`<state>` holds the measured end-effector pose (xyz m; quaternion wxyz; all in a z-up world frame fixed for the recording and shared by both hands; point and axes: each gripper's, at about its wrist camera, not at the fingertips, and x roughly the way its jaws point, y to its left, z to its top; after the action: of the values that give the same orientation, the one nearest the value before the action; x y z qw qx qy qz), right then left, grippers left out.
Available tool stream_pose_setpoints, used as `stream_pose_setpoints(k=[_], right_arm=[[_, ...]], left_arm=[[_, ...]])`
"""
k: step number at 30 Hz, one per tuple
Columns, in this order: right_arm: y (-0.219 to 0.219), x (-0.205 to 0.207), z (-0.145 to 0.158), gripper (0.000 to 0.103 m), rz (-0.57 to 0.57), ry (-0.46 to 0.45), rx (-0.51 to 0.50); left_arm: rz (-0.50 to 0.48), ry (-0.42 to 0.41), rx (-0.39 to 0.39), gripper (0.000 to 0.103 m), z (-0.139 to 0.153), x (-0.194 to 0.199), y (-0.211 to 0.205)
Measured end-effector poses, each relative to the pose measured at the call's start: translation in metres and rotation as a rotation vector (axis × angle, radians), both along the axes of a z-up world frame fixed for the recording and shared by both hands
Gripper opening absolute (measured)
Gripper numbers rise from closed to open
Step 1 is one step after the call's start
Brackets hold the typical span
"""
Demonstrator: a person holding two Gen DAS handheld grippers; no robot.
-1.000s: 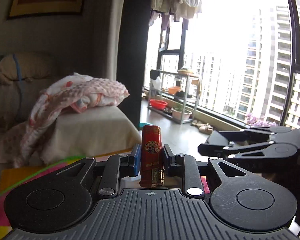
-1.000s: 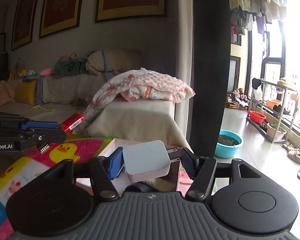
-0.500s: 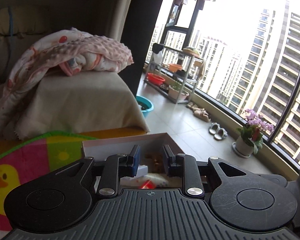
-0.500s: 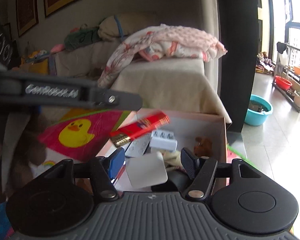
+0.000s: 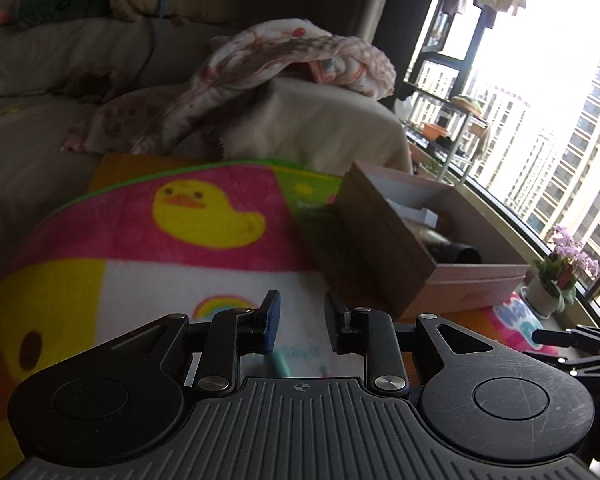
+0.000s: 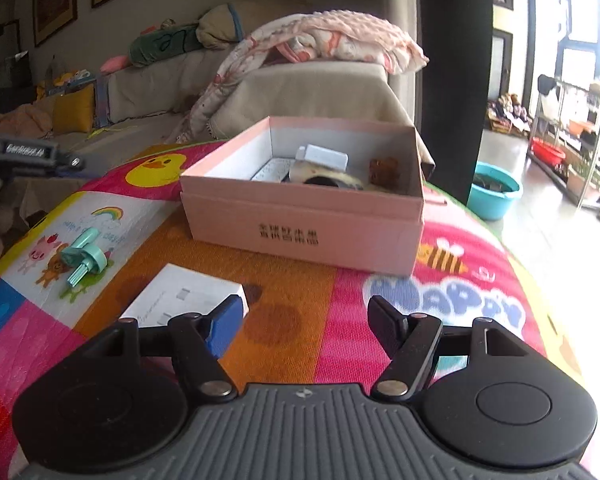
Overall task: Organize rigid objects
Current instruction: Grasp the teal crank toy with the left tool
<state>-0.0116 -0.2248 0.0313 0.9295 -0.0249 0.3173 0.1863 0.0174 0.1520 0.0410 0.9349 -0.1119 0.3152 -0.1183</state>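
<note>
A pink cardboard box (image 6: pixel 300 232) stands on the cartoon mat, with a white charger (image 6: pixel 324 156), a brown piece (image 6: pixel 384 168) and a dark object (image 6: pixel 320 180) inside. My right gripper (image 6: pixel 306 308) hovers in front of it, jaws opening and empty. A flat white carton (image 6: pixel 180 292) lies just beyond its left finger. A teal brush tool (image 6: pixel 82 256) rests further left. My left gripper (image 5: pixel 302 300) is low over the mat left of the box (image 5: pixel 380 248), jaws drawn close with nothing between them. The teal tool (image 5: pixel 278 362) shows below them.
The duck-print mat (image 5: pixel 204 216) covers a table with a rounded right edge (image 6: pixel 512 248). Behind it is a sofa with a crumpled blanket (image 6: pixel 324 40). A teal basin (image 6: pixel 496 192) sits on the floor to the right. The other gripper (image 6: pixel 32 156) shows at the far left.
The red lighter has left my left jaws and the white block my right jaws, both over the box. Both grippers sank; the left swung left over the mat, the right's jaws widened.
</note>
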Motion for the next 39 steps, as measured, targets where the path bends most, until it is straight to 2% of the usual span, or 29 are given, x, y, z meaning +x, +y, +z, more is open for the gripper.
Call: stream_pose_setpoints(k=[4, 6, 11, 19, 22, 24, 26, 29, 31, 34, 39], right_arm=[[-0.011, 0.001, -0.014, 0.07, -0.057, 0.051, 0.048], [-0.013, 0.002, -0.015, 0.071, -0.069, 0.055, 0.062], [-0.011, 0.004, -0.018, 0.075, -0.066, 0.065, 0.063], [-0.005, 0.004, -0.018, 0.078, -0.062, 0.058, 0.029], [-0.005, 0.004, -0.018, 0.078, -0.061, 0.059, 0.032], [-0.005, 0.004, -0.018, 0.078, -0.061, 0.059, 0.032], [-0.005, 0.005, -0.018, 0.079, -0.059, 0.059, 0.031], [-0.005, 0.005, -0.018, 0.08, -0.057, 0.06, 0.03], [-0.005, 0.005, -0.018, 0.08, -0.057, 0.06, 0.032], [-0.005, 0.005, -0.018, 0.08, -0.057, 0.06, 0.037], [-0.005, 0.006, -0.018, 0.081, -0.055, 0.06, 0.038]], left_arm=[[0.088, 0.018, -0.076, 0.027, -0.01, -0.028, 0.022], [0.101, 0.012, -0.1, 0.027, -0.012, -0.039, 0.023], [0.006, 0.07, -0.075, 0.027, -0.023, -0.047, -0.001], [-0.124, 0.101, -0.098, 0.028, -0.032, -0.045, -0.043], [-0.219, 0.081, -0.022, 0.028, -0.025, -0.052, -0.069], [-0.267, 0.018, 0.077, 0.028, -0.015, -0.061, -0.087], [-0.253, -0.044, 0.174, 0.03, -0.007, -0.065, -0.1], [-0.174, -0.094, 0.279, 0.03, -0.003, -0.057, -0.107], [-0.122, -0.077, 0.299, 0.03, -0.004, -0.043, -0.105], [-0.082, -0.038, 0.278, 0.03, -0.01, -0.03, -0.1], [-0.147, -0.01, 0.263, 0.032, -0.019, -0.028, -0.103]])
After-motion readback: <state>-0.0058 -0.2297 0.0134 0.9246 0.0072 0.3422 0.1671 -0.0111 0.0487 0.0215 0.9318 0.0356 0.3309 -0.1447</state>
